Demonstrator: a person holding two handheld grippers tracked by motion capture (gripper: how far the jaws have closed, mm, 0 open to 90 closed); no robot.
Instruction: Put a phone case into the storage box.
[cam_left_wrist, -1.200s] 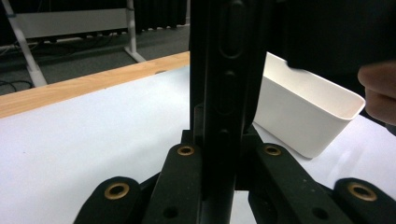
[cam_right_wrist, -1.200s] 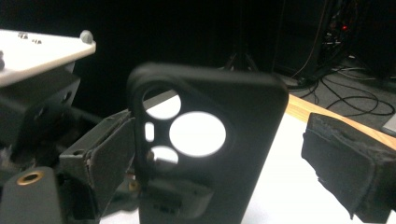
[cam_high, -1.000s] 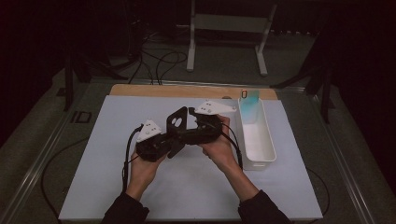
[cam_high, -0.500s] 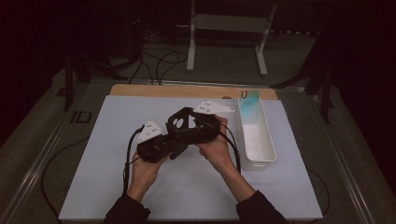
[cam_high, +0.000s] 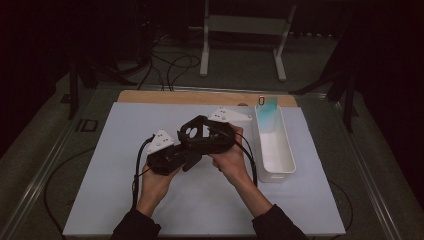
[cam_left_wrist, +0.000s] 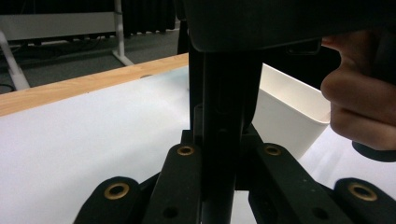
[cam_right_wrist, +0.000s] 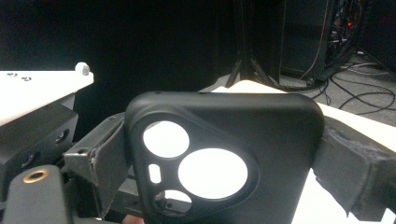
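Both grippers pinch the black phone case (cam_right_wrist: 224, 154) between their fingers, left gripper (cam_high: 187, 159) on its edge, right gripper (cam_high: 200, 134) across it; since earlier, the case has tilted slightly flatter.

A wooden-edged table (cam_high: 200, 97) carried a large pale-blue rectangular mat (cam_high: 125, 135) that covered nearly all its top, leaving a wood strip bare along the far edge. On the mat's right part stood a long white plastic bin (cam_high: 285, 150), lengthwise front to back.

Black grippers (cam_high: 192, 150), brass rivets (cam_left_wrist: 116, 190), grey plates (cam_high: 161, 141), dark sleeves (cam_high: 136, 227).
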